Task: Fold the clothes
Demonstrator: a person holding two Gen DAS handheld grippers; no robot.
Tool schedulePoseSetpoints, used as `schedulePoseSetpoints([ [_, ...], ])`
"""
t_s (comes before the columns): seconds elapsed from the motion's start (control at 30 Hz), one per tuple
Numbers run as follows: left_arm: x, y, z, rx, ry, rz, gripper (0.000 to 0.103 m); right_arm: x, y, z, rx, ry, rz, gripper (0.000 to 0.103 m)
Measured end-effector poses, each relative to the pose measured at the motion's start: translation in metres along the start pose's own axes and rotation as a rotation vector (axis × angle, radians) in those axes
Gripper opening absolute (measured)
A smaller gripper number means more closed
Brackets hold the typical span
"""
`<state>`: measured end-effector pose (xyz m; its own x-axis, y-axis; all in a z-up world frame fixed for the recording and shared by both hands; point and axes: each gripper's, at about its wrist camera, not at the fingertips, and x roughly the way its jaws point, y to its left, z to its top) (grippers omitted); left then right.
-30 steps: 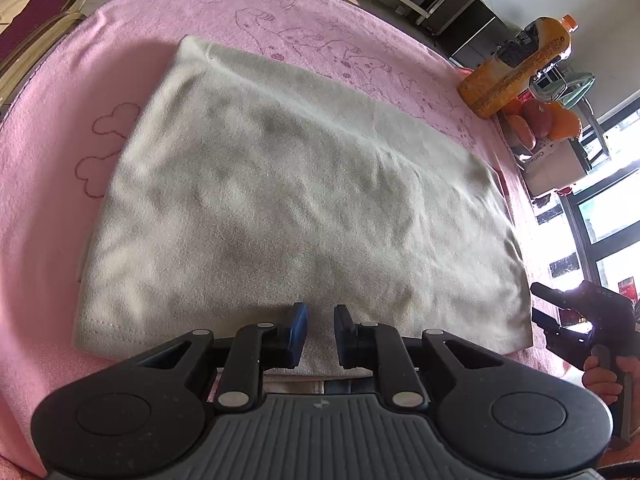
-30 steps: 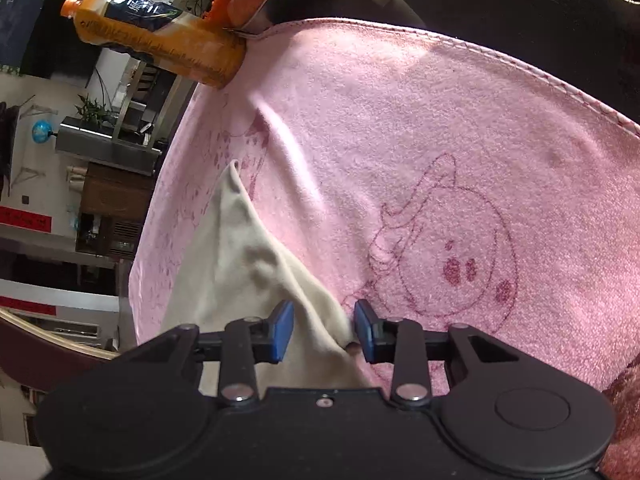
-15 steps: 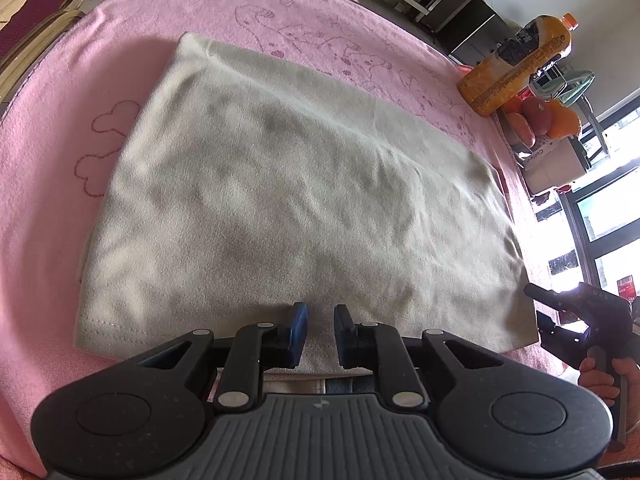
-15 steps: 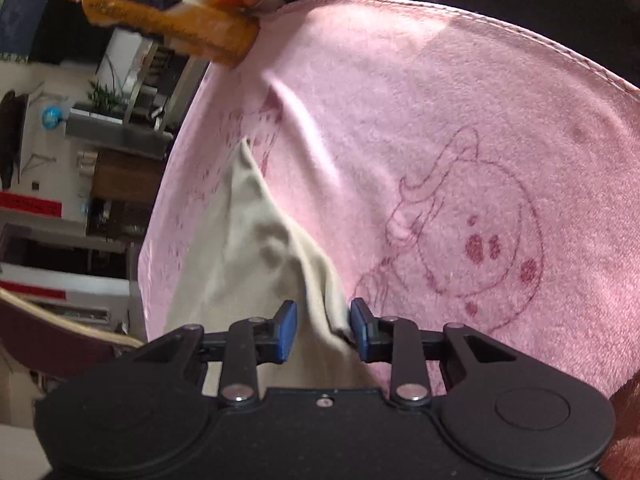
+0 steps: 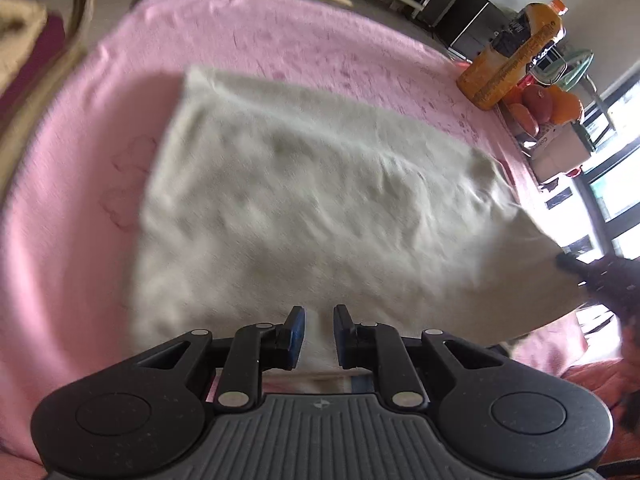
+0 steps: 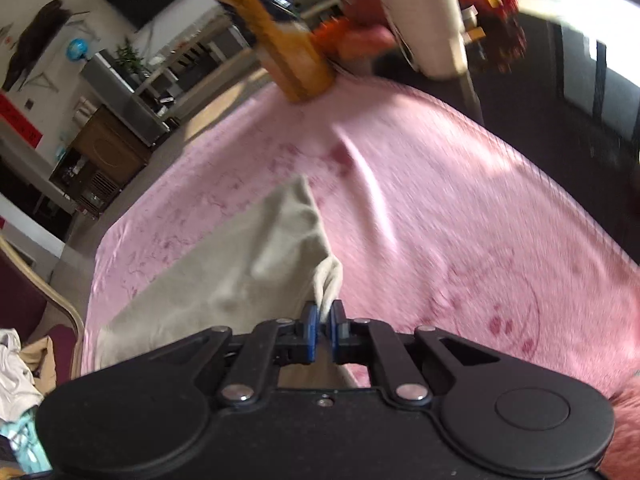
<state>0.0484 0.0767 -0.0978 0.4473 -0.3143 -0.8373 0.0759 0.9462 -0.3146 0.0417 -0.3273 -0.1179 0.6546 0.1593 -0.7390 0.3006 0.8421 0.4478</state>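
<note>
Since a second ago the right gripper (image 6: 324,330) has closed on the near right corner of the beige garment (image 5: 304,216) and pulled it up off the cloth; before that its fingers stood apart around the fabric. That corner now bunches into a small peak between the blue pads, which are pressed nearly together with only the cloth between them. The rest of the garment lies spread over the middle of the pink towel (image 5: 72,208) that covers the desk, its far edge flat, its right side drawn up into ripples toward the lifted corner. From the left camera the right gripper shows as a dark blur at the garment's right tip.

At the near edge of the garment the left gripper (image 5: 318,334) hangs with its fingers a moderate gap apart, holding nothing, the fabric just beyond them.

At the far right corner of the desk an orange drink bottle (image 5: 514,56) leans beside some fruit (image 5: 548,102) and a white cup (image 6: 430,20). Both views are blurred by motion.
</note>
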Motion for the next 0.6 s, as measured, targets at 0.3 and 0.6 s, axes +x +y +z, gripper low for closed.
schedulePoseSetpoints([
  [0.3,0.008,0.043,0.003,-0.093,0.105,0.116,0.012,-0.026,0.102,0.004,-0.286,-0.087,-0.004,0.006],
  [0.6,-0.037,0.080,0.014,-0.180,0.020,-0.027,0.012,-0.005,0.257,-0.059,-0.662,0.019,0.169,0.006],
])
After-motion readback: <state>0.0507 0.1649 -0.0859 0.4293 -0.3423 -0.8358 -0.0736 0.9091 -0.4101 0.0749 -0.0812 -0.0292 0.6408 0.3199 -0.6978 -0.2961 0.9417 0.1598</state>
